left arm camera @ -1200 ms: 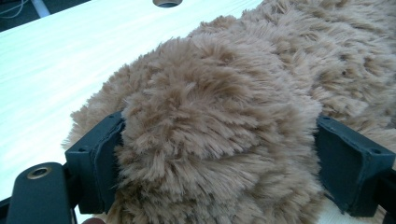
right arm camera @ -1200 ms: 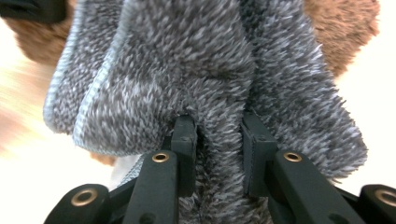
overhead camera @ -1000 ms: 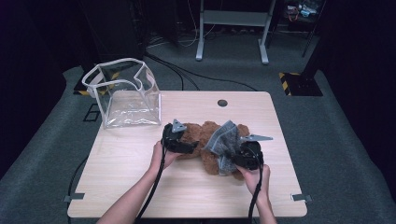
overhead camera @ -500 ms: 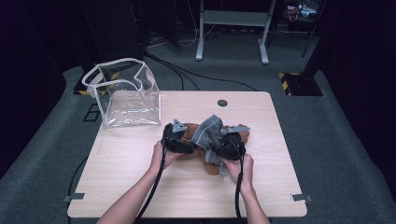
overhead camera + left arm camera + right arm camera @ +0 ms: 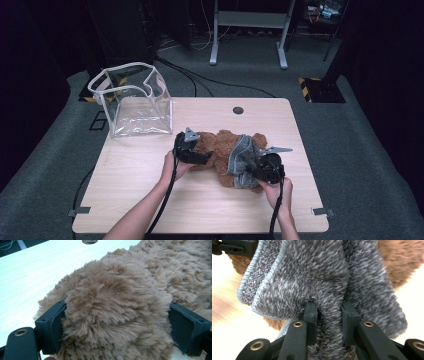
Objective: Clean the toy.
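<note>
A brown plush bear [image 5: 220, 145] lies on the wooden table [image 5: 145, 170]. A grey fleece cloth [image 5: 241, 156] is draped over its right part. My left gripper [image 5: 201, 158] has its wide-set jaws pressed on a furry lump of the bear [image 5: 117, 305], one pad [image 5: 53, 323] on each side. My right gripper [image 5: 254, 172] pinches a fold of the grey cloth [image 5: 312, 275] between its pads [image 5: 312, 315], at the bear's near right side. In the right gripper view, brown fur [image 5: 407, 257] shows behind the cloth.
A clear plastic bag [image 5: 135, 102] with a white rim stands open at the table's far left corner. A round cable hole [image 5: 238, 110] sits near the far edge. Dark floor, cables and a metal stand [image 5: 247, 30] lie beyond the table.
My right gripper swung left over the bear with the cloth, then came back to the right and lower. The cloth now hangs more bunched over the bear. The left gripper stayed put.
</note>
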Demonstrator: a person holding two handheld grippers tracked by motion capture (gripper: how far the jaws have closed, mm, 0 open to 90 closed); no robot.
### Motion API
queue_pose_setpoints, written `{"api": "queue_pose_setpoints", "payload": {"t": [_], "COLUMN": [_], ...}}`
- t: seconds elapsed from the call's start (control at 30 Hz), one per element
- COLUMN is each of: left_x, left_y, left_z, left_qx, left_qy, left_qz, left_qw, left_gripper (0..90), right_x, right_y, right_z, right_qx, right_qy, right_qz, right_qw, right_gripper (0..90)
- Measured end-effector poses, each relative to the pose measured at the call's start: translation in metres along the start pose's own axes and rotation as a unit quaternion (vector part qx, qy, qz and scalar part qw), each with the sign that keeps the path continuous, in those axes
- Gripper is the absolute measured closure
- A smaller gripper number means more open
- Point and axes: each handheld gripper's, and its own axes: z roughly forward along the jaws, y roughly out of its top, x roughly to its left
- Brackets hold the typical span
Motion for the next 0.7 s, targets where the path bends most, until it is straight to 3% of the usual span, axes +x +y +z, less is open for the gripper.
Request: {"api": "queue_pose_setpoints", "payload": {"t": [0.1,0.17,0.37,0.57,0.7], "left_x": [0.0,0.0,0.0,0.0,0.0], "left_y": [0.0,0.0,0.0,0.0,0.0], "left_z": [0.0,0.0,0.001,0.001,0.001], "left_qx": [0.003,0.003,0.002,0.004,0.004], "left_qy": [0.001,0.001,0.003,0.002,0.002], "left_qz": [0.003,0.004,0.005,0.008,0.006], "left_qw": [1.0,1.0,1.0,1.0,1.0], "left_gripper": [13.4,13.3,13.3,13.2,13.3], "right_x": [-0.009,-0.02,-0.053,-0.068,-0.067], "right_y": [0.002,0.004,0.019,0.053,0.071], "right_z": [-0.011,-0.018,-0.027,-0.007,0.018], "right_qx": [-0.008,-0.019,-0.049,-0.053,-0.028], "right_qy": [-0.028,-0.032,-0.053,-0.061,-0.066], "right_qz": [0.001,0.025,0.066,0.081,0.067], "right_qw": [0.9996,0.999,0.9952,0.9935,0.9952], "right_gripper": [71.1,71.2,71.3,71.4,71.4]}}
